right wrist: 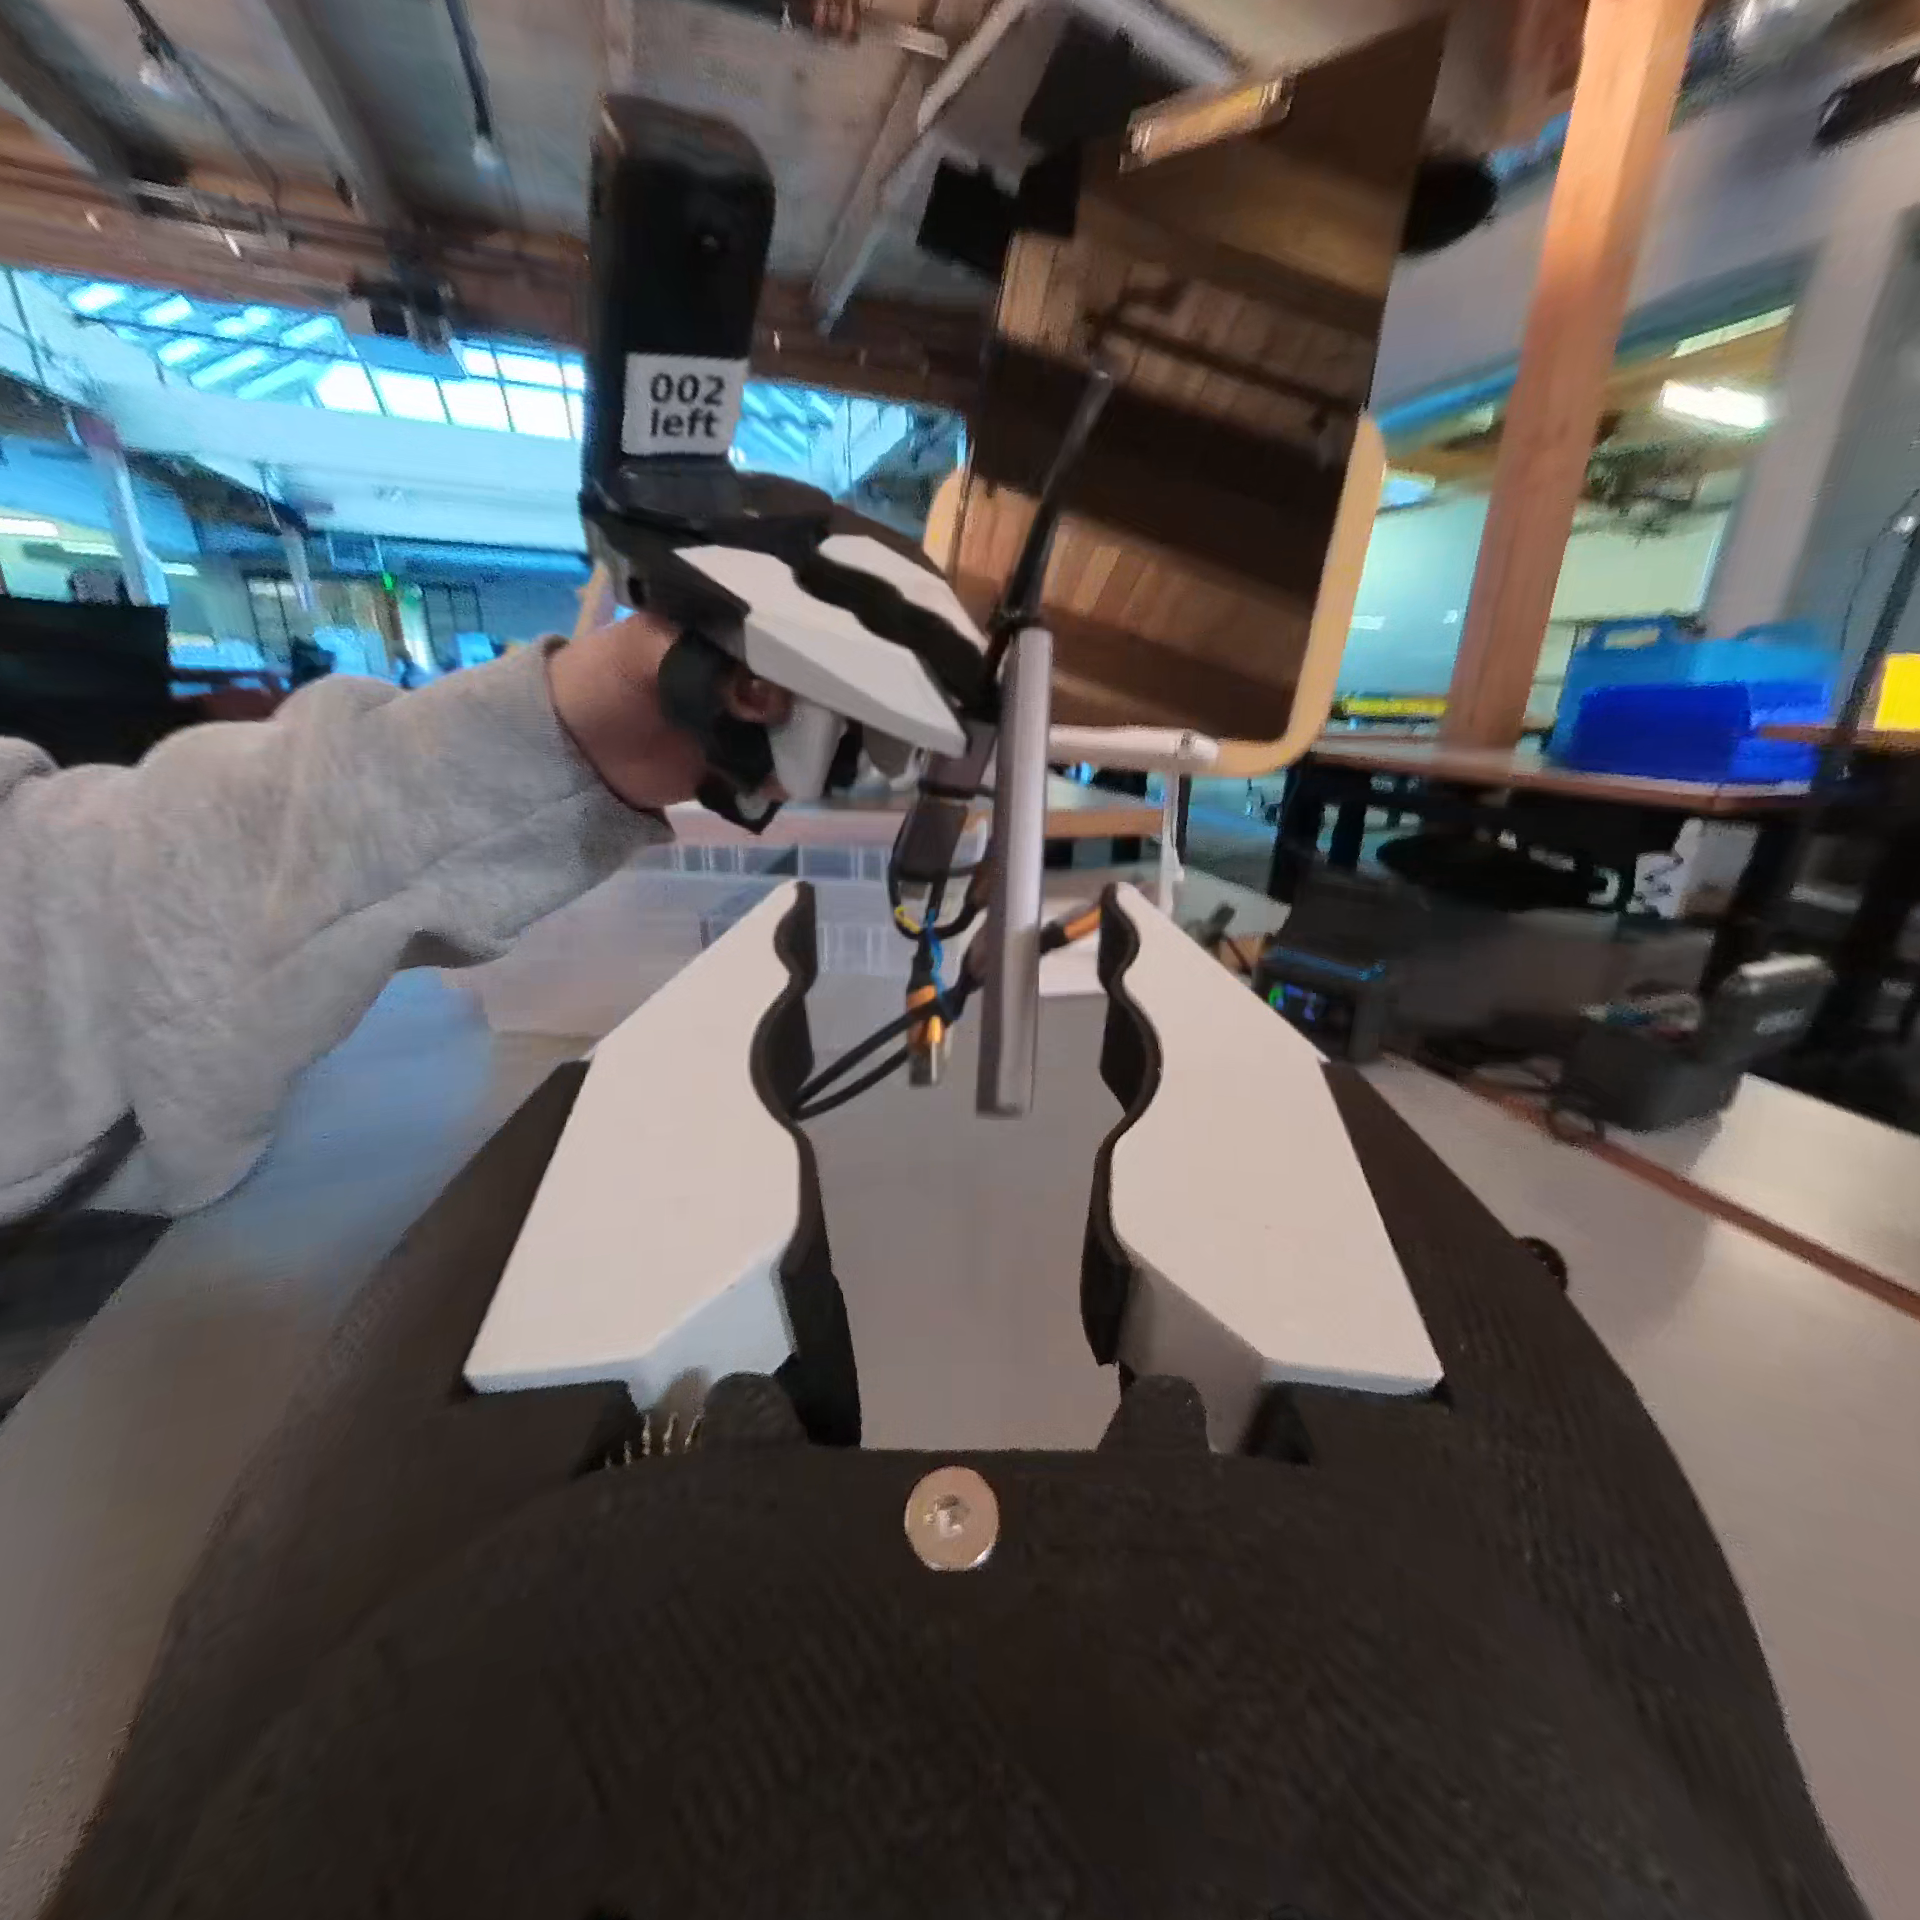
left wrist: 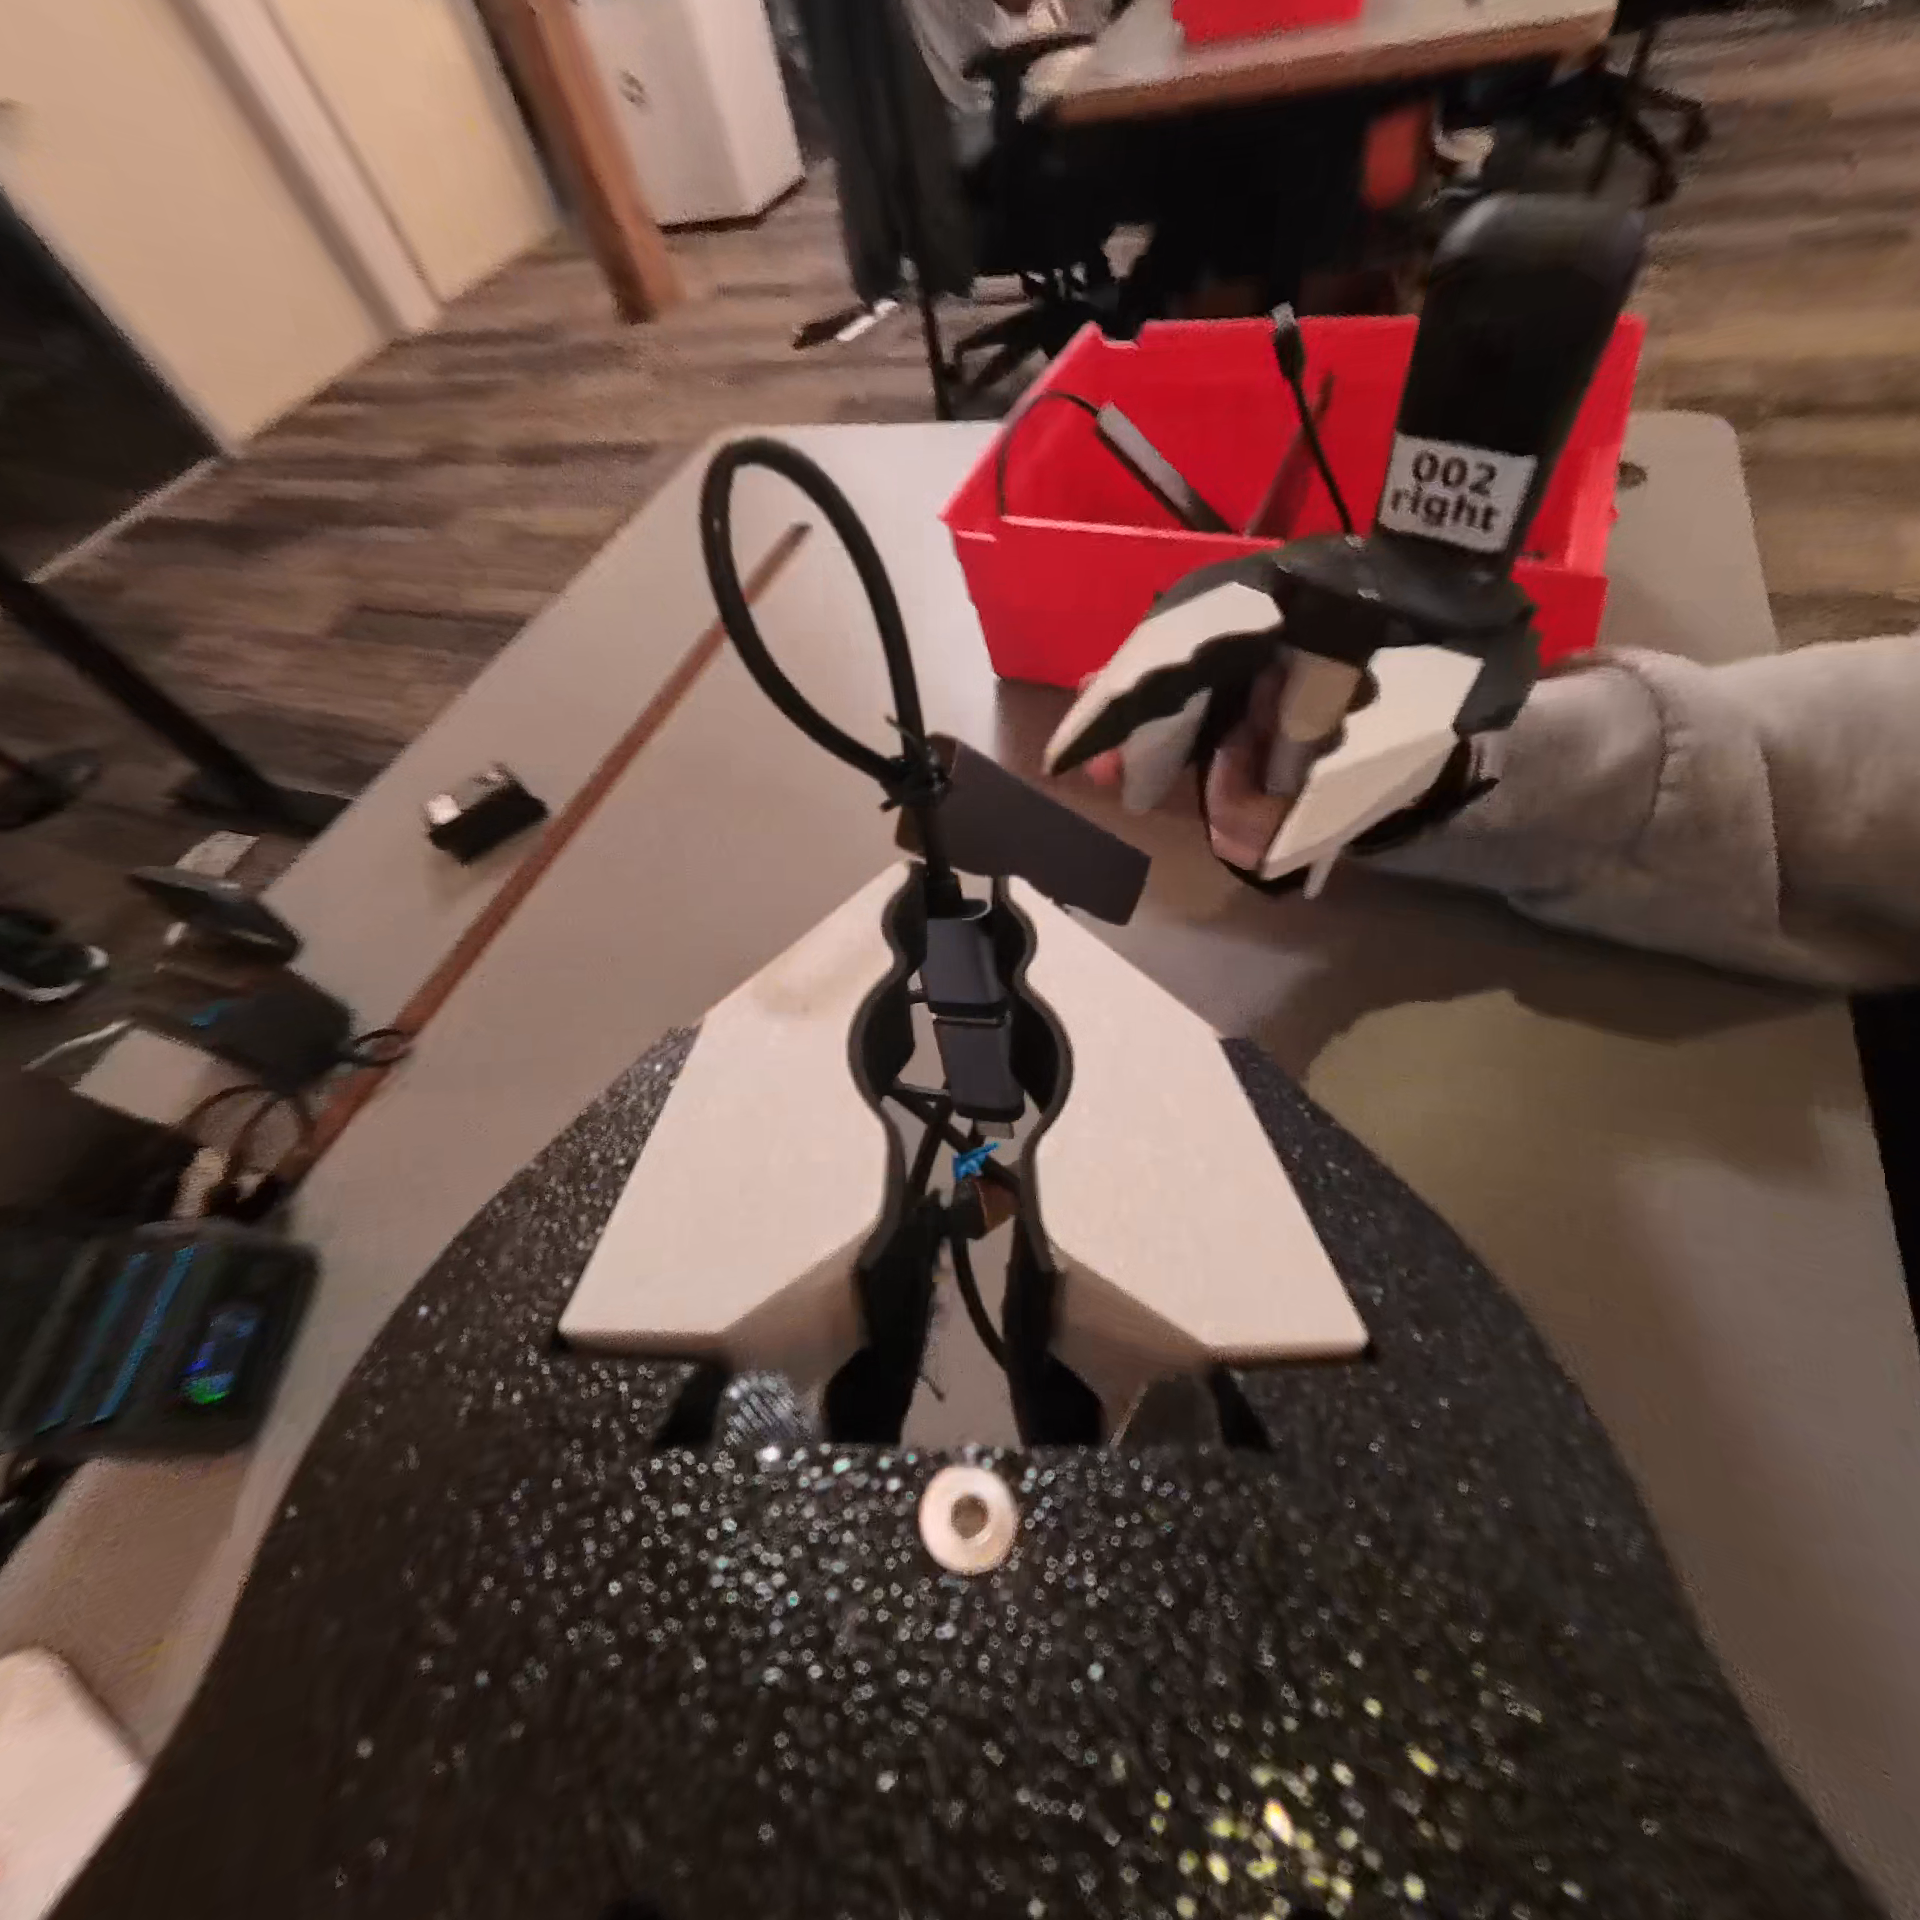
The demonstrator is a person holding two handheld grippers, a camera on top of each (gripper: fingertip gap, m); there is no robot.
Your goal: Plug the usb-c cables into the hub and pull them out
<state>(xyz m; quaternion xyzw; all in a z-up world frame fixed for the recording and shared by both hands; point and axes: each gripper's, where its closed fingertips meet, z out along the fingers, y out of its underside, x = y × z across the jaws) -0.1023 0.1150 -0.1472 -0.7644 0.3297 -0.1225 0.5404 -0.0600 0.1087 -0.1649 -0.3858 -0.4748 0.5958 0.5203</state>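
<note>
Gripping a dark USB-C connector block (left wrist: pixel 961 982) between nearly closed fingers (left wrist: pixel 800 1122), the left gripper (left wrist: pixel 961 914) holds the bundle above the grey table (left wrist: pixel 644 727), the block's long axis running straight out along the fingers toward 12 o'clock. A black cable loop (left wrist: pixel 800 623) rises beyond the fingertips, cinched by a zip tie, and the slim dark hub (left wrist: pixel 1029 831) sits at the fingertips, slanting from 11 toward 4 o'clock.

Seen from the right wrist, the right gripper (right wrist: pixel 956 914) stands wide open and holds nothing; the hub (right wrist: pixel 1013 862) there hangs as a pale upright bar between its fingers (right wrist: pixel 665 1143), touching neither, with loose orange-collared plugs (right wrist: pixel 925 1023) dangling at its 9 o'clock side.

Judged from this, the coming move turns on that upright bar: the right fingers already flank it, so closing across its thin width looks the shorter path. Room is open on the table at 3 o'clock; a red bin (left wrist: pixel 1195 540) of spare cables lies well back at 1 o'clock, behind the right hand (left wrist: pixel 1247 790).
</note>
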